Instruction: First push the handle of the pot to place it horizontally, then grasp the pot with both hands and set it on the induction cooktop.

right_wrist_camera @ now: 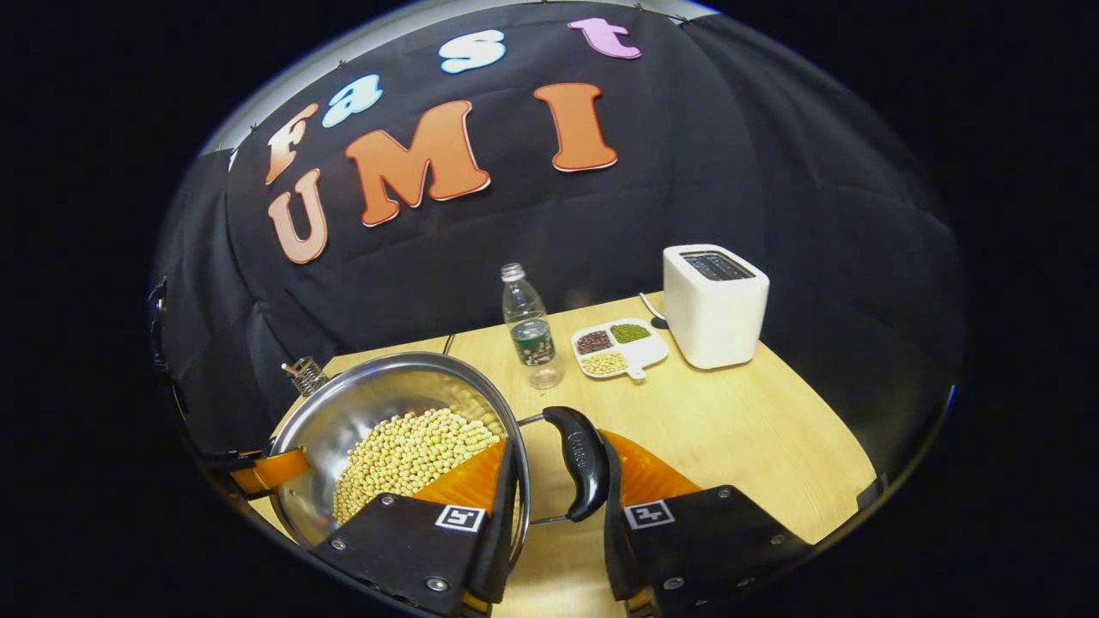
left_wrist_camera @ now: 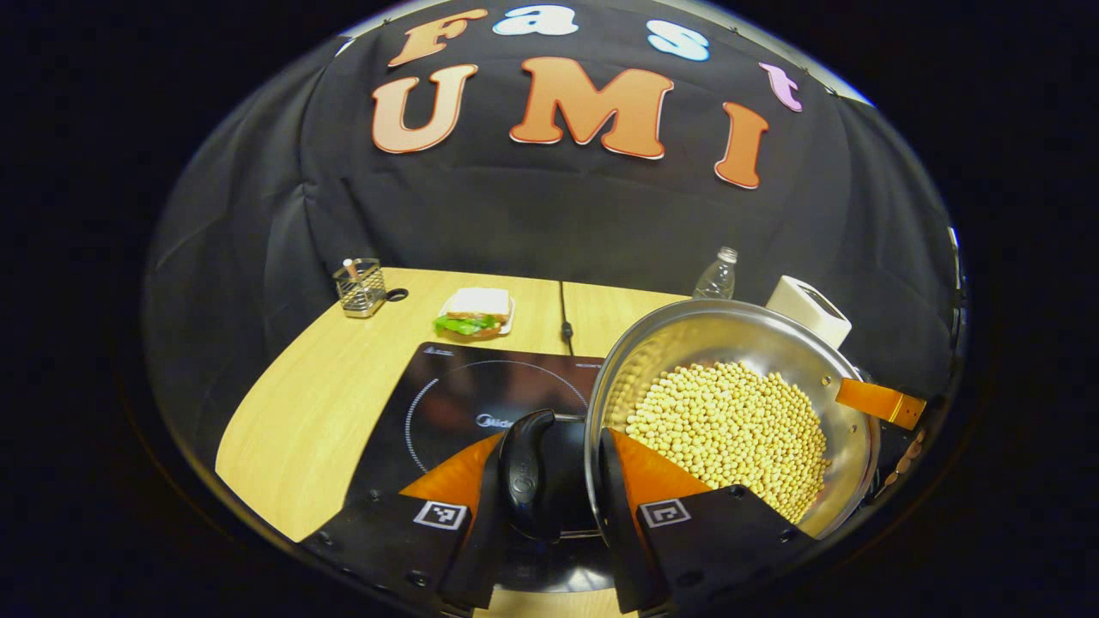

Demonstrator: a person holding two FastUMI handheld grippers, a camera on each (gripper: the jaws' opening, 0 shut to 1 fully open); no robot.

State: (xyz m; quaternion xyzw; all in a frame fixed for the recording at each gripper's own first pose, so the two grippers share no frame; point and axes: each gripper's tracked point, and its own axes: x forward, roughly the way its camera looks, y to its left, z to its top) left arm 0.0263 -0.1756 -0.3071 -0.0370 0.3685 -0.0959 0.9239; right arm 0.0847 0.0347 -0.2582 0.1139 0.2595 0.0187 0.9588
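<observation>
1. The stainless pot point(left_wrist_camera: 738, 403), loaded with soybeans point(left_wrist_camera: 730, 438), appears to be carried above the induction cooktop point(left_wrist_camera: 455, 403) in the left gripper view, tilted toward the camera; whether its base touches the glass cannot be told.
2. The left gripper point(left_wrist_camera: 549, 481) stands closed about the pot's black side handle point(left_wrist_camera: 528, 472): one finger outside the handle, the other against the pot wall, so the handle loop and rim are pinched between them.
3. The right gripper point(right_wrist_camera: 558, 481) holds the opposite black handle point(right_wrist_camera: 579, 463) the same way, one finger inside the rim over the beans, the other outside the handle.
4. Judgement: gripping both handles balances the load and keeps the beans from spilling.
5. Judgement: the handles lie level, so the pushing step looks done; setting down on the cooktop's ring remains.
6. On the wooden table point(right_wrist_camera: 738, 421): a water bottle point(right_wrist_camera: 530, 326), white toaster point(right_wrist_camera: 714, 305), divided dish point(right_wrist_camera: 618, 348), sandwich point(left_wrist_camera: 475, 312) and wire holder point(left_wrist_camera: 359, 286), all well apart from the pot.
</observation>
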